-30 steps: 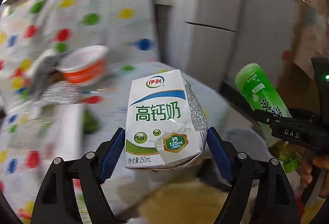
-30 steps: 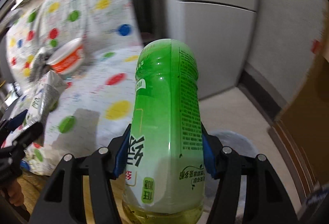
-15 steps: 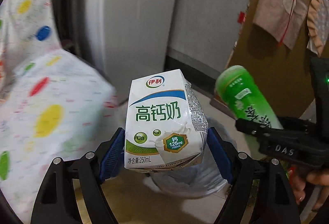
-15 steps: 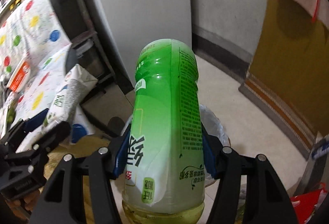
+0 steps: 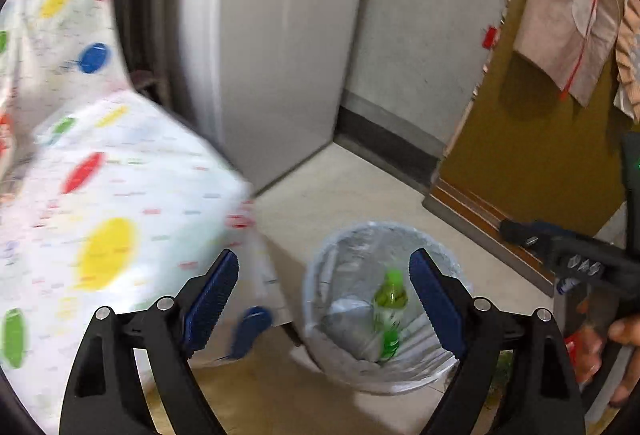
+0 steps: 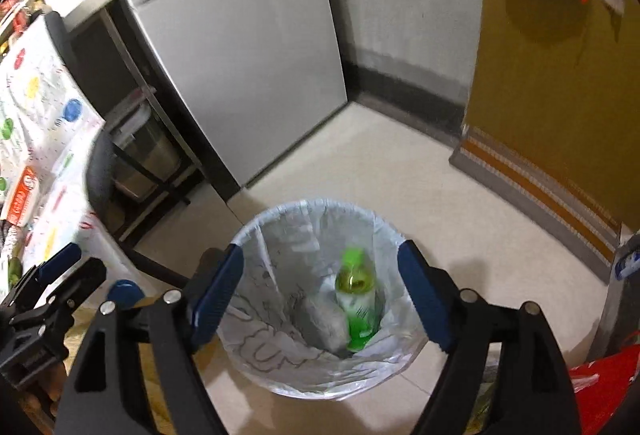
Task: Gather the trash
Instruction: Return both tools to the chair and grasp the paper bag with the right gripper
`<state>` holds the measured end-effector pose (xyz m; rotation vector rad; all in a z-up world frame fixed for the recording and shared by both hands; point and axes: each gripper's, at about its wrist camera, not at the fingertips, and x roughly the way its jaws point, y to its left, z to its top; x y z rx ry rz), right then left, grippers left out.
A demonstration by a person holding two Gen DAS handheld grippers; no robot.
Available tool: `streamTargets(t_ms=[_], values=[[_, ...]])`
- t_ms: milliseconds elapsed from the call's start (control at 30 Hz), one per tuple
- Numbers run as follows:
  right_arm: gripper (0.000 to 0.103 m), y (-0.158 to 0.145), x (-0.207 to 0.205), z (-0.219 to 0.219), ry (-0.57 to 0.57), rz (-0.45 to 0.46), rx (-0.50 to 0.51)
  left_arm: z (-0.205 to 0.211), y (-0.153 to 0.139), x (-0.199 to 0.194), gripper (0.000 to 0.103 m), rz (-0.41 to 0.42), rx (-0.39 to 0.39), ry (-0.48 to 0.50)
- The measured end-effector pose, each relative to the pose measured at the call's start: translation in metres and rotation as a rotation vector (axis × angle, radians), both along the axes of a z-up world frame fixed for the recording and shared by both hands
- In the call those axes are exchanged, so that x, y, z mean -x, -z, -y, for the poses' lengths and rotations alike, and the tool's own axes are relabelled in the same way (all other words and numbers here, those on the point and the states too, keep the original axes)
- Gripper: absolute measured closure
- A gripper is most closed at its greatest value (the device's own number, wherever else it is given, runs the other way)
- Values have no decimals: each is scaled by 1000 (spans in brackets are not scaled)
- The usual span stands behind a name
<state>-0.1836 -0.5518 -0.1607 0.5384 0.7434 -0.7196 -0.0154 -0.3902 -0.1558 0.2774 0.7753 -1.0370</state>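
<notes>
Both grippers are hanging above the bin (image 6: 320,299), tilted downward so that whatever they let go drops straight into it. The left gripper (image 5: 324,299) is standing wide with nothing between its blue pads (image 5: 212,299); its jaws have just been opening further, and the carton it carried is gone from between them. The right gripper (image 6: 320,299) is likewise wide and empty, its jaws having just been opening, with the bin's mouth framed squarely between its fingers (image 6: 424,299).

The bottle (image 6: 356,299) is lying inside the bin, below and between the right fingers, cap end toward the camera and slightly blurred, so it is probably settling after the drop. In the left view the bottle (image 5: 390,311) is showing just inside the right-hand finger. A pale blurred shape beside the bottle may be the carton (image 6: 326,319), though the blur is keeping this uncertain.

The bin is lined with a thin white bag (image 6: 276,339), folded over the rim, which is holding the trash for later removal. Left of the left fingers the dotted cloth (image 5: 104,219) is draping over the table, where more rubbish may be waiting; an orange-and-white item (image 6: 22,199) is sitting there in the right view. Both hands now seem free for another pickup.
</notes>
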Motion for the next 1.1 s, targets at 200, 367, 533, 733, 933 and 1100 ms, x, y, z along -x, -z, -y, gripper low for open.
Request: streamTargets(t_ms=[200,367,533,733,933,1100], values=[[25,-54,-16,-44,-91,97,113,-89,-23,-18,16,49,-1,-149],[25,-81,-55,-105,-271,152,139,-175,-33,-32,16,86,-12,-299],[25,-90,-103,-169,-473,152,148,-264,-39,-51,16,80,-35,-503],[25,-84,-163,-254,-697,133,146,-347,-41,-72,16,85,-83,-719],[41,-64,-212,-324,-894,112,112,-408,-37,-90,16,79,-92,-861],[58,-39,-250,-354,-986,67,65,-424,-26,-96,16,54,-98,-892]])
